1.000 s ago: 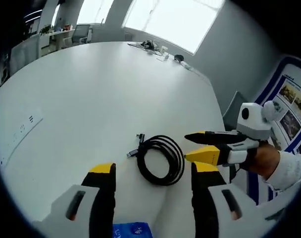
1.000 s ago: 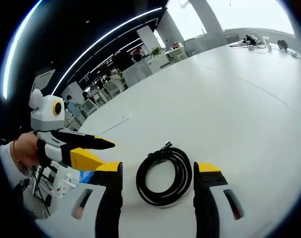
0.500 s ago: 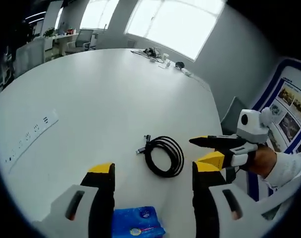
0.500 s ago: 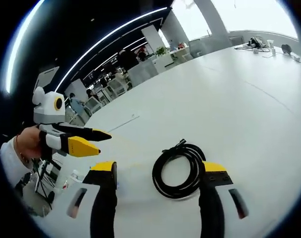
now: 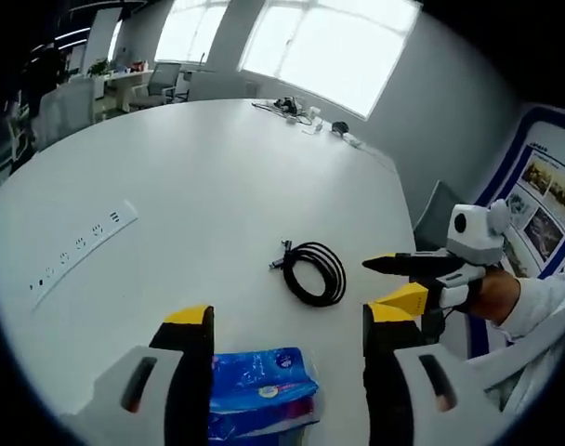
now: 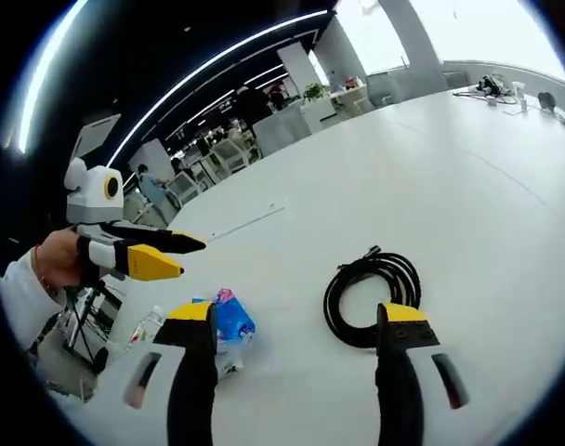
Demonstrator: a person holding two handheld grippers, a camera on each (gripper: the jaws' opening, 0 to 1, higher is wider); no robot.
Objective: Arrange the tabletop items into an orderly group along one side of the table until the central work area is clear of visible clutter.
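The coiled cable point(image 5: 314, 272) lies mid-bench point(image 5: 171, 186), near a blue tissue pack point(image 5: 262, 383) that sits just ahead of the left gripper point(image 5: 287, 321). Both that and the right gripper point(image 6: 296, 318) are spread wide, grasping nothing. The cable looks light and limp (a pinch across the bunched loops should keep it coiled) and the pack soft and crushable, best taken across its width. The left gripper view shows a power strip point(image 5: 83, 249); the right gripper view shows a bottle point(image 6: 145, 325) beyond the pack point(image 6: 227, 321).
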